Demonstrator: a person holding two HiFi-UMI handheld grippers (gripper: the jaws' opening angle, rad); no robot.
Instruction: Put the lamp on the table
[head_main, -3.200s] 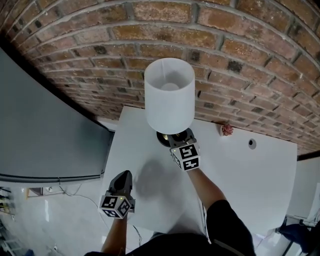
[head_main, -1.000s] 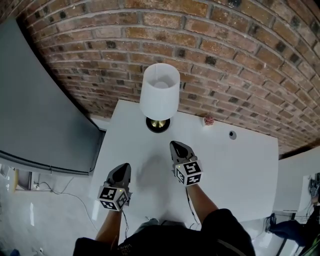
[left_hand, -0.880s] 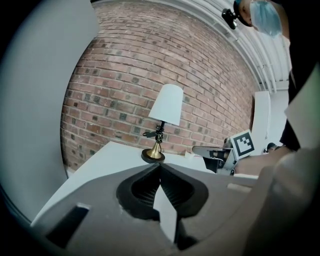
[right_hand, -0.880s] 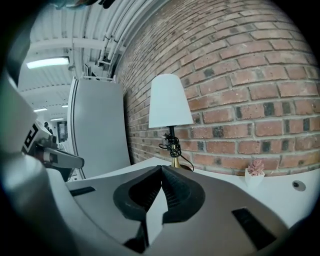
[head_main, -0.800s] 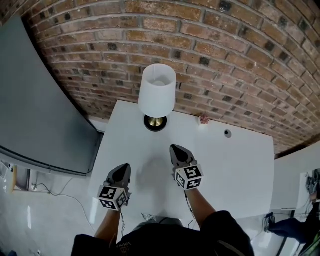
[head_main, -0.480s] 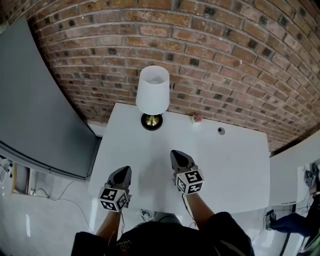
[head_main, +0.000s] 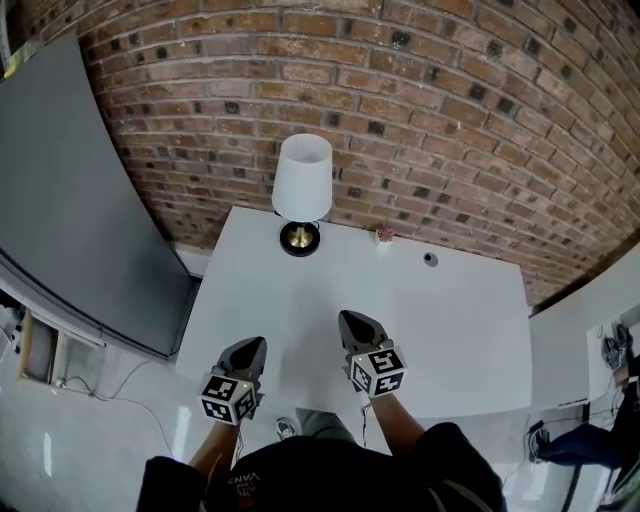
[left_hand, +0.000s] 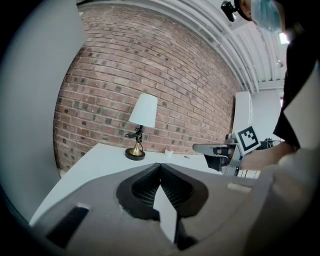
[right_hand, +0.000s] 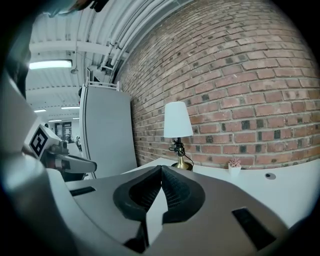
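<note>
Left claw (head_main: 254, 344) and right claw (head_main: 349, 319), closed, face the upright lamp (head_main: 302, 180).

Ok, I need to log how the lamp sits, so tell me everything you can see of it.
The lamp stands upright near the back edge of the white table, close to the brick wall. It has a white, slightly tapered shade, a thin dark stem with a dark fitting partway up, and a round, brass-looking base. Only the table touches it.
</note>
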